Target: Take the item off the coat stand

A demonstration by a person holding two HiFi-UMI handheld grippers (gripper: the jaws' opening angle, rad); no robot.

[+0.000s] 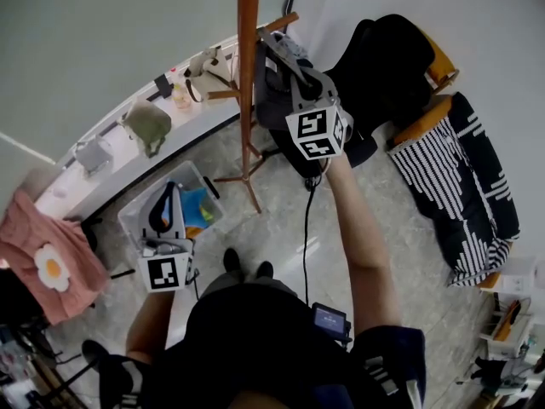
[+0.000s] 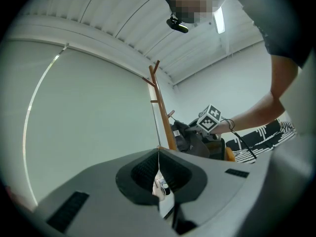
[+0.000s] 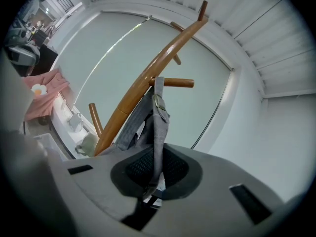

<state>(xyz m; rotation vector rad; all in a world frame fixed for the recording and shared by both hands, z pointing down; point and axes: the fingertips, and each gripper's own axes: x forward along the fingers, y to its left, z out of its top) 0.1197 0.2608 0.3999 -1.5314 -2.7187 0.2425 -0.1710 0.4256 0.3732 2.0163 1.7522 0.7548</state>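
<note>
Two grippers: right gripper [image 3: 155, 179] pinches the strap [image 3: 158, 127] of the bag [image 1: 271, 102] hanging from a peg [image 3: 174, 82] of the coat stand [image 3: 140, 85], left gripper [image 2: 159, 176] pressed together, empty; pulling sideways could snag the strap and tip the stand.

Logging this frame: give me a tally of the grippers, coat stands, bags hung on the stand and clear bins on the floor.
Grippers: 2, the left gripper and the right gripper, its fingers shut on the grey strap
Wooden coat stand: 1
Dark bag on the stand: 1
Clear plastic bin: 1
Total: 5
</note>
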